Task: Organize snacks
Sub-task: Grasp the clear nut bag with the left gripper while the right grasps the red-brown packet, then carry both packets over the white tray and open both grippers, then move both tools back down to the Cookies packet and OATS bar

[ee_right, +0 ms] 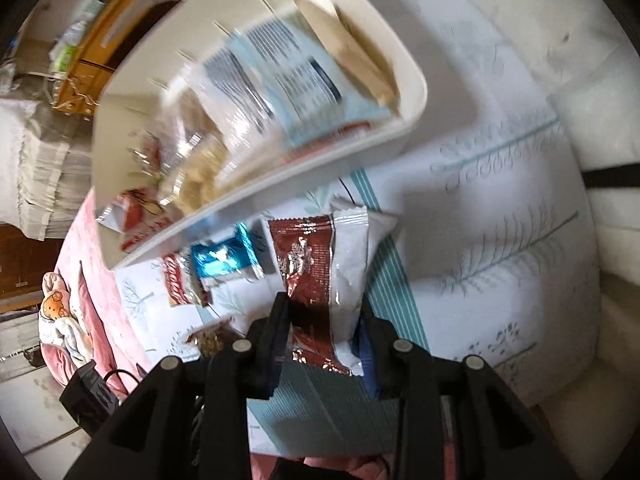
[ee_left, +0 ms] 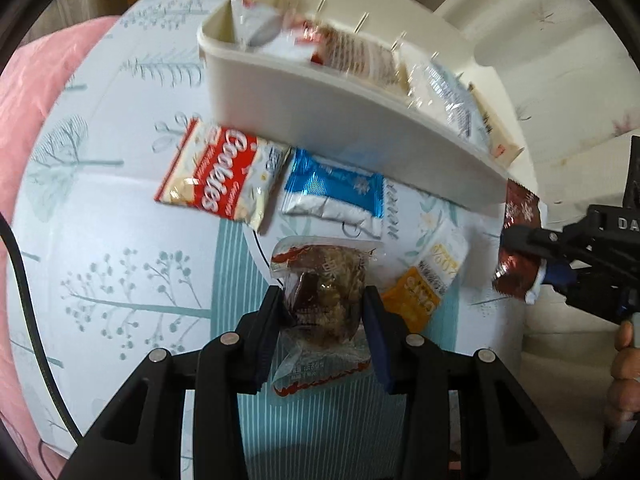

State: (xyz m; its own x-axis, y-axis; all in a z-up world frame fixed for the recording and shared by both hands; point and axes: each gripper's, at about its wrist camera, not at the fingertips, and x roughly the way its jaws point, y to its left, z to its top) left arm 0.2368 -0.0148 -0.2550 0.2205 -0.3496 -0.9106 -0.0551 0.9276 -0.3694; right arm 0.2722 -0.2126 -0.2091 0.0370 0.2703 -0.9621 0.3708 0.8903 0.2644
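Left gripper [ee_left: 324, 312] jaws clamped on clear-wrapped brown snack [ee_left: 326, 292]; right gripper [ee_right: 324, 320] jaws tight on maroon-and-white packet [ee_right: 320, 264].

A white cloth printed with pale teal trees [ee_left: 100, 208] covers the surface; a pink blanket [ee_left: 36, 128] lies at its left, a soft toy [ee_right: 56, 308] beside a black cable [ee_left: 28, 300].

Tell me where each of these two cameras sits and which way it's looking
Left wrist: rides the left tool, looking down its fingers at the brown clear-wrapped snack it grips, over the bin and table; right tool and a hand show.
Right wrist: rides the right tool, looking down at its gripped dark red packet.
Shared: bin, Cookies pack, blue packet.
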